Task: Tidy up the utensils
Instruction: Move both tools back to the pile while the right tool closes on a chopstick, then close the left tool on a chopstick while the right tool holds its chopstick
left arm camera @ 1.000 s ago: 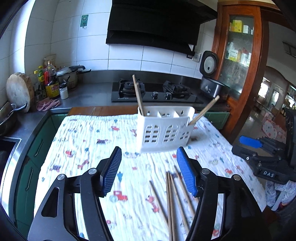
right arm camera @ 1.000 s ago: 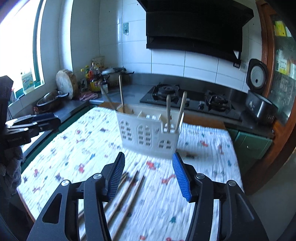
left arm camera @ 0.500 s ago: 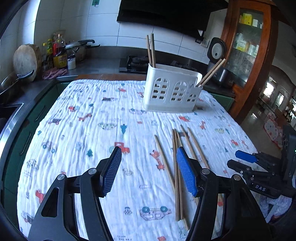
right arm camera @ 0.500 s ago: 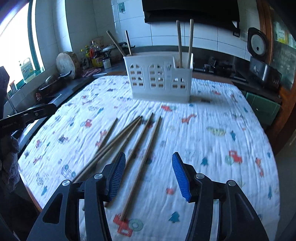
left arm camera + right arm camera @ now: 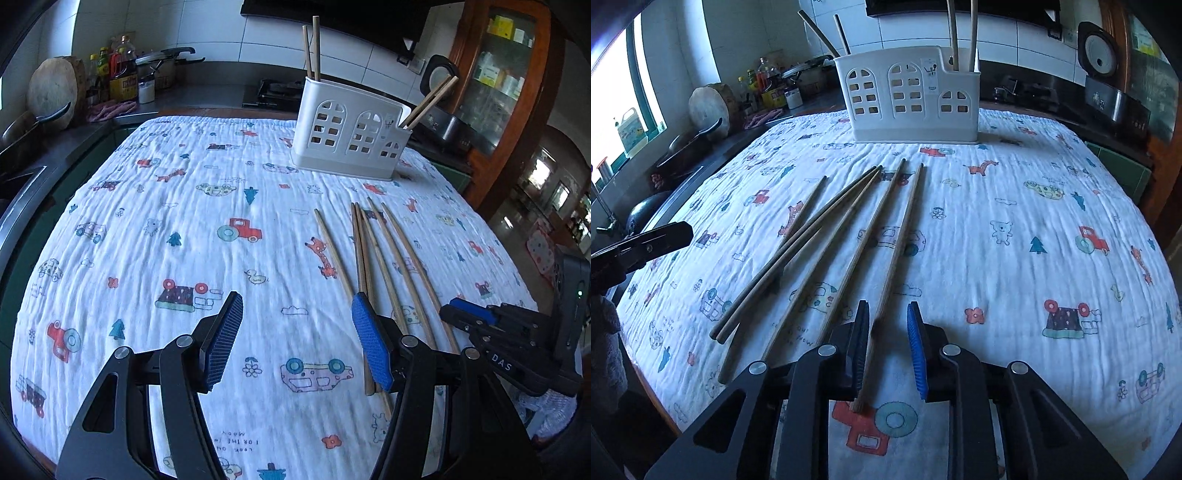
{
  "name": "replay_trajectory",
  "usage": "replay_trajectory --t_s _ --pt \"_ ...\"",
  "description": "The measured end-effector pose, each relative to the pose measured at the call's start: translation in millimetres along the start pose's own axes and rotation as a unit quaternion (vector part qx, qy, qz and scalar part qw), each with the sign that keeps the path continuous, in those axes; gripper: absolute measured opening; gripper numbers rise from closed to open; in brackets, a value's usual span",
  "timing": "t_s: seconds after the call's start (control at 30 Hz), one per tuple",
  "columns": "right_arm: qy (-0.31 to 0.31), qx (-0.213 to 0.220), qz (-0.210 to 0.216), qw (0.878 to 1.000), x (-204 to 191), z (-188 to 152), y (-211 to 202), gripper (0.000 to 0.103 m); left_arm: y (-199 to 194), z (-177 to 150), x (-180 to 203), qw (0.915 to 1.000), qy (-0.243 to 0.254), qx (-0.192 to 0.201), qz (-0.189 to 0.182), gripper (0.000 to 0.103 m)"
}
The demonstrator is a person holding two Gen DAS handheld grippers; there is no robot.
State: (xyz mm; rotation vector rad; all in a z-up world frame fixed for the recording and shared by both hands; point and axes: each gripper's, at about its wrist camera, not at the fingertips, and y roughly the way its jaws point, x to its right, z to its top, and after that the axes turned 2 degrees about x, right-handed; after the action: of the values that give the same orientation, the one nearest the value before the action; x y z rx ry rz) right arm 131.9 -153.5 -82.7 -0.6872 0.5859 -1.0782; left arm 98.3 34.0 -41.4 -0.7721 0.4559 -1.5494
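On cloth: white caddy holds chopsticks | right jaws closing round chopstick | left jaws released

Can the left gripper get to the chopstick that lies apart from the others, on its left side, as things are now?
Probably yes. The left gripper is open, with nothing between its pads, and only bare cloth lies between it and that chopstick, which lies separate from the others.
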Motion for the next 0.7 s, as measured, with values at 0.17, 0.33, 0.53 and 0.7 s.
replay_trajectory --t_s 0.17,0.33,0.53,0.7 --pt "0.003 -0.006 -0.004 1.000 -2.6 0.3 7.5 0.014 1.7 -6.5 3.2 0.9999 0.003 -0.008 -0.008 0.060" --pt "-0.004 -0.004 -0.016 1.000 -4.2 0.4 7.5 0.009 9.4 -13.6 16.4 0.9992 0.023 -0.023 -0.023 0.054" --pt "0.002 -0.002 -0.024 1.000 5.1 -1.4 3.4 0.008 24.3 -16.4 34.5 0.9968 0.050 -0.044 -0.045 0.035" --pt "0.008 -0.001 -0.025 1.000 12.4 -3.1 1.3 0.008 39.6 -15.3 41.1 0.9949 0.062 -0.063 -0.049 0.024"
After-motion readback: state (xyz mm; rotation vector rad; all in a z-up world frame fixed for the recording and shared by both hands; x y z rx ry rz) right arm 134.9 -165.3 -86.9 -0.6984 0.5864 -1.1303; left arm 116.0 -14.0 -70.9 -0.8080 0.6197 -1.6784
